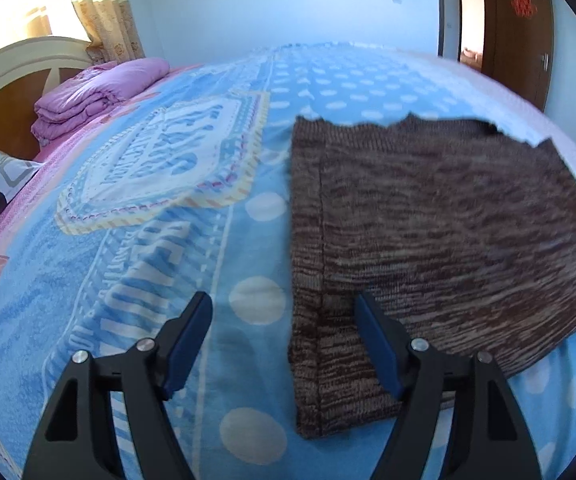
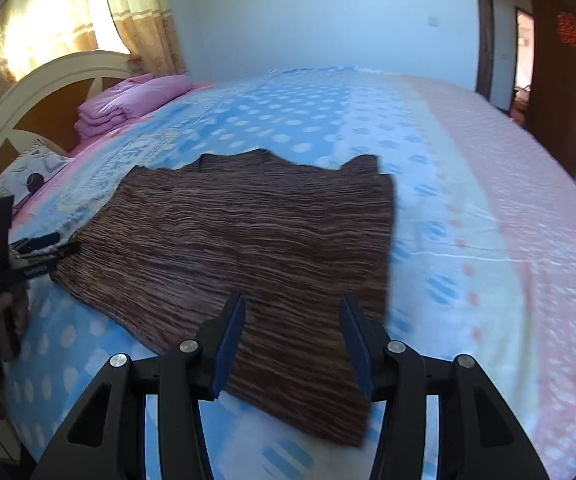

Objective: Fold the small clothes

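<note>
the brown knit garment (image 2: 247, 236) lies flat on the bed (image 2: 468, 208). my left hand-held gripper (image 1: 283, 340) and right hand-held gripper (image 2: 292, 344) hover apart, empty, at its near edge; i should pinch both near corners evenly, then fold.

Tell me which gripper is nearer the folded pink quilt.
Left. The left gripper hangs over the brown garment's headboard-side edge, toward the pink quilt; the right gripper is over the garment's opposite side.
</note>
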Motion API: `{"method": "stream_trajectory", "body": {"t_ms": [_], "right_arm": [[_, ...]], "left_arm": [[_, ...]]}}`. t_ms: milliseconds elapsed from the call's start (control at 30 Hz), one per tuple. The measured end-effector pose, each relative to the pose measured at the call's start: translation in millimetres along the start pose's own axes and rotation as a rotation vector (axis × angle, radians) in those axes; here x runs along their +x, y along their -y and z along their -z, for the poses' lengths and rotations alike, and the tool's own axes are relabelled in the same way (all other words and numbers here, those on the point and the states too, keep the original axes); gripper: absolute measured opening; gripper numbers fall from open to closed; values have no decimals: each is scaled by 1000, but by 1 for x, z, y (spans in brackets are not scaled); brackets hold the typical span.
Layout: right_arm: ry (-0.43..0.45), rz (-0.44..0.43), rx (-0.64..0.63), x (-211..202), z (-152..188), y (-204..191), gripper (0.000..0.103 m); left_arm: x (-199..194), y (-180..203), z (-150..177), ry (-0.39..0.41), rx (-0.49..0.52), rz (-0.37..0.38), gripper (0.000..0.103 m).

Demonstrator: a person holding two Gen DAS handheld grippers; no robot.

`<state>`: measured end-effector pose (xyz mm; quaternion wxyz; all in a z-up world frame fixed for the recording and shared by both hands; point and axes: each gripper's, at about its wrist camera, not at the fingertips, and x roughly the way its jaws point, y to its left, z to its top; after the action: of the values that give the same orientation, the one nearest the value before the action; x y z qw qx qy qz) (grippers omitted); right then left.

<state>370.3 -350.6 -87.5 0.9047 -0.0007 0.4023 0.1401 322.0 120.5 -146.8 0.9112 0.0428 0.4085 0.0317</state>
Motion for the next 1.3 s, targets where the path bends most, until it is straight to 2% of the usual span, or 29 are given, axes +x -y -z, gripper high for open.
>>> {"method": "stream_trajectory", "body": {"t_ms": [100,267,333,667,900,1067,1200,1300], "right_arm": [[-71,28,38,29,9,6,50],[-43,32,45,18,32,11,50],[-39,49,34,13,41,8,50],[-20,102,31,9,51,-1,50],[-11,149,10,5,56,-8,50],[1,150,7,-3,60,-10,51],[10,162,-30,-14,64,-17,56],[39,144,-33,-25,61,-28,57]], "left_arm": [[0,-2,1,2,-5,-12,84],[3,-11,6,-11,-56,42,88],[3,-11,6,-19,-57,53,98],[1,-18,14,-30,-93,87,101],[0,-14,16,-46,-65,86,103],[-13,-32,27,-29,-111,129,103],[-24,-56,34,-16,-170,176,103],[-25,-74,30,-1,-188,140,103]]}}
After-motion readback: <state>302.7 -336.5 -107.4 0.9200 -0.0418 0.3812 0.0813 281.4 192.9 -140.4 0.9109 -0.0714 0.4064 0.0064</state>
